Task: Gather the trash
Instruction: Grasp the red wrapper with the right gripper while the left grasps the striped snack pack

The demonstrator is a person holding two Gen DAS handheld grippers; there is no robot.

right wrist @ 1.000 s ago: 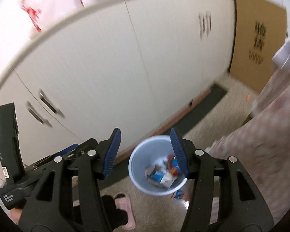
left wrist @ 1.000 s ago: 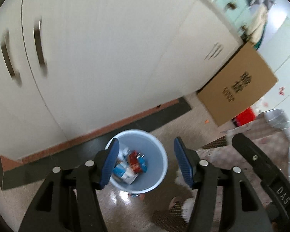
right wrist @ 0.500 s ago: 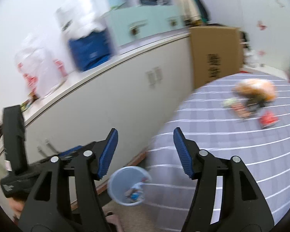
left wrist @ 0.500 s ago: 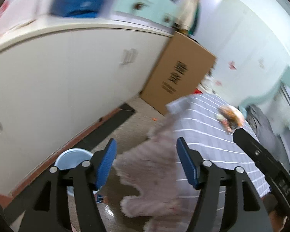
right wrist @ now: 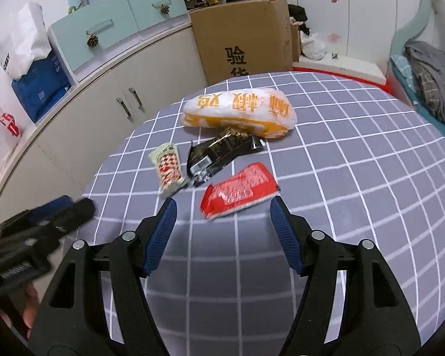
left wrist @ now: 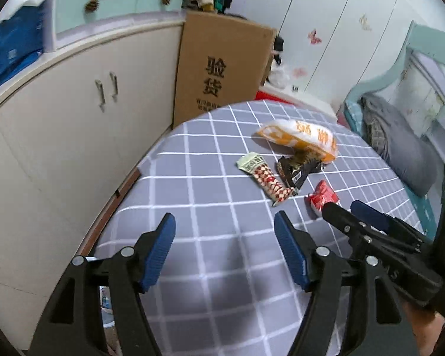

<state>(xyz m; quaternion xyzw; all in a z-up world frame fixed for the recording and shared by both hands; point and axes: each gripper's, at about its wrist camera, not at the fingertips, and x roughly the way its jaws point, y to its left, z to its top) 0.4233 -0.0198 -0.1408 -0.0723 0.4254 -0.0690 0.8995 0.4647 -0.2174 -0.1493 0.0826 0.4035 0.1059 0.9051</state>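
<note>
Right gripper (right wrist: 222,225) spread, empty, low over the checked tablecloth (right wrist: 356,184). Left gripper (left wrist: 225,247) also spread, empty, hanging farther back. Step in hand, by my reading: reaching for the next piece of trash. Red wrapper (right wrist: 240,190) lies just ahead of the right fingertips, roughly centred between them, flat on the cloth. Next move calls for easing forward and down, then closing on it. Beyond: striped packet (right wrist: 169,170), black wrapper (right wrist: 222,152), orange-and-white bag (right wrist: 240,112). Bin possibly at the left view's lower edge; unclear.
</note>
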